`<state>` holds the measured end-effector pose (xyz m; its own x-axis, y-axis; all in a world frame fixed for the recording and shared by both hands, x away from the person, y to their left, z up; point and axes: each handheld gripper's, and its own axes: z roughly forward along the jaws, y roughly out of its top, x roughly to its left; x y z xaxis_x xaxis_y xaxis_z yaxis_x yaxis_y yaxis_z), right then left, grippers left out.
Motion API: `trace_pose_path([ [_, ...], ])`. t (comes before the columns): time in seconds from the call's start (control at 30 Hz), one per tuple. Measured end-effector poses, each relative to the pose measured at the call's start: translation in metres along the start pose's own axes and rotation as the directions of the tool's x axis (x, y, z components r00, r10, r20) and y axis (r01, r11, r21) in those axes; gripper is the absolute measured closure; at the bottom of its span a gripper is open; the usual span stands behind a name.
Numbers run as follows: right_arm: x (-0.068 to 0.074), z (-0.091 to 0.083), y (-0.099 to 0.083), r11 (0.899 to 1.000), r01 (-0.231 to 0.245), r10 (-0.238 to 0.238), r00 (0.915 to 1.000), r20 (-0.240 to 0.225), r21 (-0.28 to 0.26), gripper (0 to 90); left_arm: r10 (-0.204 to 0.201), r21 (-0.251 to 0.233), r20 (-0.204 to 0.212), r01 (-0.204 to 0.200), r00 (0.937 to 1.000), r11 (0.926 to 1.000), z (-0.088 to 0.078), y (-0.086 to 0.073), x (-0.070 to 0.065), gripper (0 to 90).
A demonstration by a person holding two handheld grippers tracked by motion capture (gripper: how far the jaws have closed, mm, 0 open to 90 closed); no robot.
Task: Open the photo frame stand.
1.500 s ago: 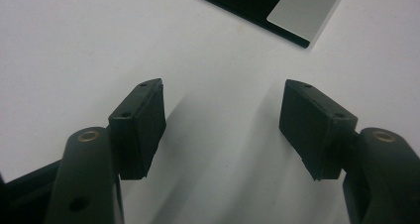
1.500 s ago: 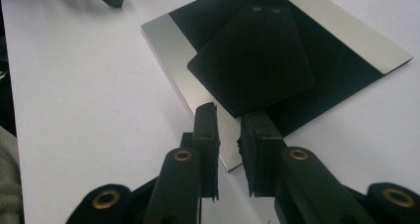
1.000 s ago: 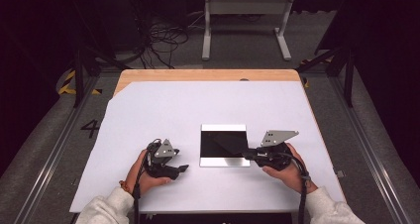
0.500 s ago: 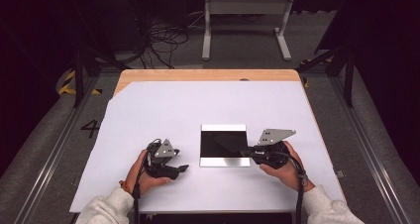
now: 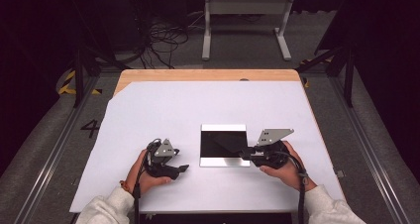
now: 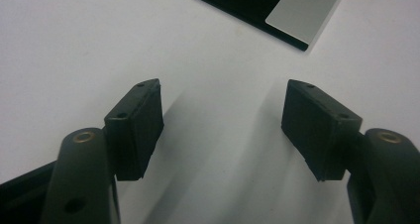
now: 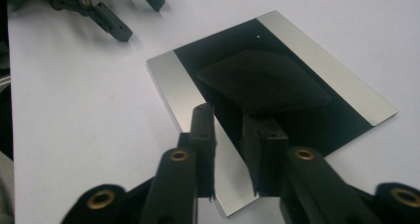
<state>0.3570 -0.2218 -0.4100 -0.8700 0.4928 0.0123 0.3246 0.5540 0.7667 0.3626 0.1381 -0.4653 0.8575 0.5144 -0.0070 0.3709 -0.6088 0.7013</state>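
The black-and-silver plate (image 5: 224, 144) lies flat mid-table. At its right edge, the right gripper (image 7: 230, 144), its jaws just parted, straddles the rim ungripped. The left gripper (image 6: 223, 127) waits left of it, released. Next: reclose on the rim.

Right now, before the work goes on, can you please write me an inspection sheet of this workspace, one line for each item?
Surface: white sheet over a wooden table, flat.
Job's things: black plate with silver strips lies flat; a dark flat pad rests on it.
Clutter: nothing seen.
Grippers: left gripper rests on the sheet beside the plate, jaws wide, nothing between them. The right gripper has just been opening; jaws narrowly apart over the plate's near edge, nothing gripped.
Cables: one cable trails from the right gripper; a loose bundle lies on the floor behind the table.
Surroundings: dark floor, a metal stand, yellow-black tape.
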Motion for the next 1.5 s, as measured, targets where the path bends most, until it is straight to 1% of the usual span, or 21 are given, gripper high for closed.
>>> trace_pose_path([
  [0.07, -0.001, 0.001, -0.001, 1.000, -0.007, 0.007, 0.9999, -0.008, 0.008, 64.7, 0.002, -0.001, 0.007, -0.002, 1.0000, 1.0000, 0.000, 0.001, -0.001, 32.4],
  [0.1, -0.001, 0.001, -0.001, 1.000, -0.007, 0.007, 0.9999, -0.008, 0.008, 64.7, 0.002, -0.001, 0.007, -0.002, 1.0000, 1.0000, 0.000, 0.001, -0.001, 32.4],
  [0.13, -0.001, 0.001, 0.000, 1.000, -0.011, 0.011, 0.9996, -0.027, 0.008, 60.9, 0.004, 0.000, 0.009, -0.004, 1.0000, 1.0000, 0.001, 0.001, -0.002, 32.4],
  [0.17, -0.001, 0.000, 0.001, 1.000, -0.013, 0.014, 0.9995, -0.029, 0.007, 58.6, 0.008, 0.001, 0.008, -0.008, 0.9999, 1.0000, 0.001, 0.001, -0.002, 32.2],
  [0.27, -0.001, 0.001, 0.001, 1.000, -0.016, 0.017, 0.9995, -0.026, 0.007, 56.7, 0.008, 0.003, 0.005, -0.008, 1.0000, 1.0000, 0.001, 0.002, -0.002, 31.9],
  [0.33, -0.002, 0.001, 0.000, 0.999, -0.031, 0.031, 0.9994, -0.017, 0.014, 54.7, 0.017, 0.003, 0.013, -0.017, 0.9998, 0.9999, 0.002, 0.003, -0.004, 31.9],
  [0.4, -0.004, 0.001, 0.000, 0.999, -0.037, 0.037, 0.9993, -0.006, 0.018, 54.2, 0.017, 0.001, 0.018, -0.017, 0.9997, 0.9999, 0.002, 0.003, -0.005, 31.9],
  [0.5, -0.007, -0.002, 0.000, 0.999, -0.054, 0.054, 0.9985, -0.003, 0.006, 53.0, 0.022, -0.002, 0.025, -0.022, 0.9995, 0.9998, 0.003, 0.004, -0.006, 32.0],
  [0.63, -0.011, -0.007, -0.001, 0.998, -0.064, 0.064, 0.9979, -0.008, 0.004, 52.3, 0.020, -0.001, 0.029, -0.020, 0.9994, 0.9998, 0.004, 0.006, -0.007, 32.0],
  [0.8, -0.014, -0.011, -0.002, 0.996, -0.084, 0.083, 0.9964, -0.014, -0.014, 52.0, 0.023, -0.002, 0.026, -0.023, 0.9994, 0.9997, 0.005, 0.006, -0.007, 32.1],
  [0.87, -0.015, -0.013, -0.001, 0.996, -0.089, 0.089, 0.9960, -0.013, -0.018, 51.2, 0.017, -0.007, 0.028, -0.017, 0.9994, 0.9998, 0.005, 0.007, -0.006, 32.1],
  [0.93, -0.015, -0.015, 0.000, 0.995, -0.097, 0.096, 0.9950, -0.025, -0.029, 51.1, 0.013, -0.007, 0.027, -0.013, 0.9996, 0.9999, 0.005, 0.007, -0.006, 31.9],
  [1.03, -0.016, -0.019, 0.001, 0.994, -0.105, 0.104, 0.9945, -0.013, -0.042, 51.1, 0.010, -0.013, 0.026, -0.010, 0.9996, 0.9999, 0.005, 0.008, -0.006, 32.0],
  [1.07, -0.017, -0.020, 0.003, 0.992, -0.114, 0.114, 0.9934, 0.000, -0.049, 51.6, 0.015, -0.012, 0.025, -0.015, 0.9996, 0.9998, 0.005, 0.009, -0.007, 32.1],
  [1.13, -0.017, -0.022, 0.004, 0.991, -0.117, 0.117, 0.9931, 0.003, -0.061, 51.9, 0.014, -0.010, 0.030, -0.014, 0.9994, 0.9999, 0.006, 0.009, -0.007, 32.2],
  [1.23, -0.018, -0.024, 0.007, 0.989, -0.125, 0.127, 0.9919, 0.013, -0.077, 52.0, 0.022, -0.003, 0.025, -0.022, 0.9995, 0.9998, 0.007, 0.009, -0.007, 32.4],
  [1.27, -0.018, -0.024, 0.007, 0.988, -0.129, 0.130, 0.9914, 0.012, -0.081, 52.0, 0.018, -0.001, 0.026, -0.018, 0.9995, 0.9998, 0.007, 0.010, -0.007, 32.4],
  [1.33, -0.019, -0.024, 0.008, 0.987, -0.136, 0.138, 0.9901, 0.024, -0.086, 52.0, 0.022, -0.001, 0.025, -0.022, 0.9994, 0.9998, 0.008, 0.010, -0.007, 32.5],
  [1.4, -0.019, -0.024, 0.009, 0.986, -0.143, 0.145, 0.9891, 0.024, -0.090, 51.9, 0.025, -0.001, 0.028, -0.025, 0.9993, 0.9997, 0.009, 0.011, -0.008, 32.5],
  [1.47, -0.020, -0.023, 0.012, 0.979, -0.172, 0.177, 0.9836, 0.036, -0.113, 50.4, 0.029, 0.000, 0.029, -0.029, 0.9991, 0.9996, 0.010, 0.012, -0.009, 32.7],
  [1.5, -0.020, -0.023, 0.013, 0.977, -0.179, 0.184, 0.9822, 0.037, -0.116, 50.3, 0.036, 0.002, 0.031, -0.036, 0.9989, 0.9993, 0.011, 0.013, -0.009, 32.7],
])
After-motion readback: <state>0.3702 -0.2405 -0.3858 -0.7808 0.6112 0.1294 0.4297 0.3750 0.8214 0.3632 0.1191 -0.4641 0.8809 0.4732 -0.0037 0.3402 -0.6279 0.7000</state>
